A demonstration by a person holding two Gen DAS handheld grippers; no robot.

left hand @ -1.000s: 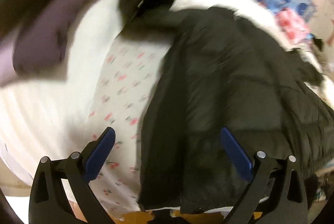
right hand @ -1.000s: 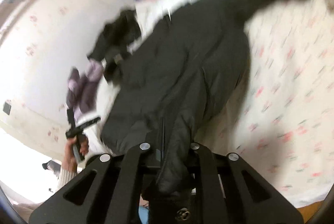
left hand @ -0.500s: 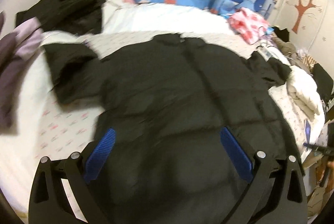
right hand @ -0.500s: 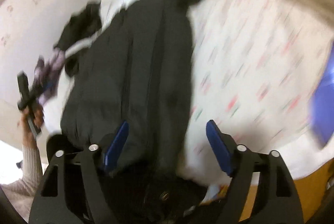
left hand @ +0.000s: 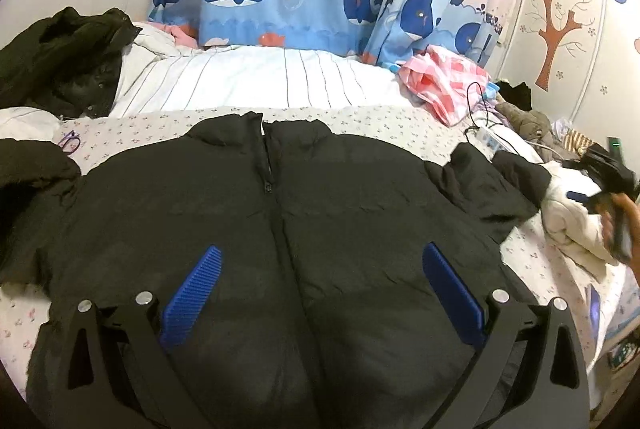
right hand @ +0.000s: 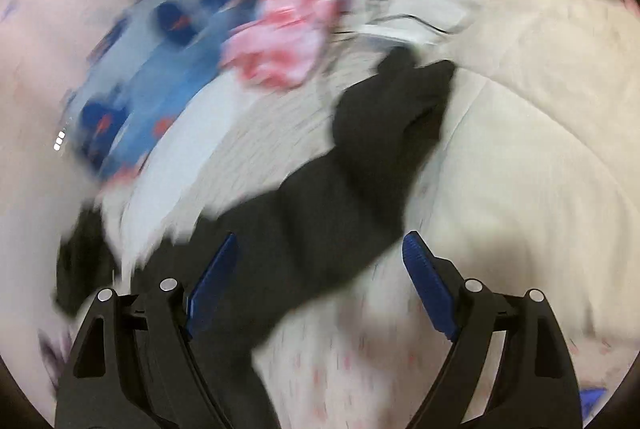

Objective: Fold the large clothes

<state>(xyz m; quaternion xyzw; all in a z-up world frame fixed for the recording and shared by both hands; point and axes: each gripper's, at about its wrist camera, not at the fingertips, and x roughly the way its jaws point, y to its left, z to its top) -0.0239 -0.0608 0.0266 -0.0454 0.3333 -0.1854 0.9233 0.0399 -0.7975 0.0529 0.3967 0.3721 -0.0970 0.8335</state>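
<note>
black jacket (left hand: 320, 229) flat on bed (left hand: 280, 81) | left gripper (left hand: 320, 281) fingers wide | right gripper (right hand: 320, 281) fingers wide, holding nothing

Landmark: whale-print curtain (left hand: 280, 1), hanging behind the bed. Directly below it — a white striped duvet (left hand: 256, 81). Left of the curtain's foot, a dark garment heap (left hand: 68, 57) on the bedding. Below its right end, a pink-and-white checked cloth (left hand: 440, 81); further right — a white power strip (left hand: 490, 141) and a tree wall sticker (left hand: 554, 29).
</note>
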